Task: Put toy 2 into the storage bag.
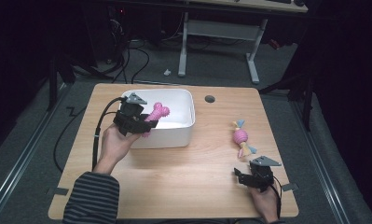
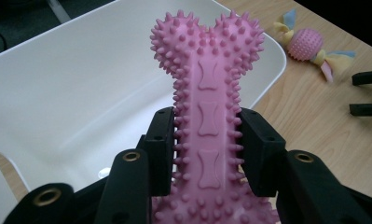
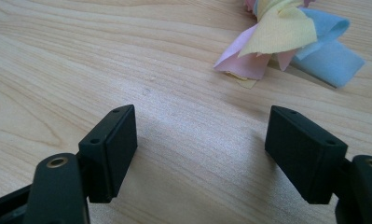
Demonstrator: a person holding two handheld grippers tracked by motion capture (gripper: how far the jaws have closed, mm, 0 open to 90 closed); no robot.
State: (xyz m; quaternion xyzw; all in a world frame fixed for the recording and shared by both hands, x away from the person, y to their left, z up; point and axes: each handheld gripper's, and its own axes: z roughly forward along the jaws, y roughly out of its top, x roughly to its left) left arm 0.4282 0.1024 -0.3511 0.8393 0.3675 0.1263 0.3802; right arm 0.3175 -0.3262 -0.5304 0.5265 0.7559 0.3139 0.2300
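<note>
Now my left tool (image 2: 207, 140) grips the pink bone (image 2: 207, 88) by its shaft, held over the white bin (image 1: 183, 135); I judge it not yet dropped in. My right tool (image 3: 202, 154) stands wide and empty on the desk (image 1: 174, 182), near the ball toy (image 1: 241, 137), which still waits. Count: one bone, one ball toy, one bin, two tools.

bone toy (image 1: 155, 115) over bin (image 1: 183, 135) | ball toy (image 1: 241, 136) right of bin

Striped sleeve (image 1: 93, 198), black hand-held grippers
</note>
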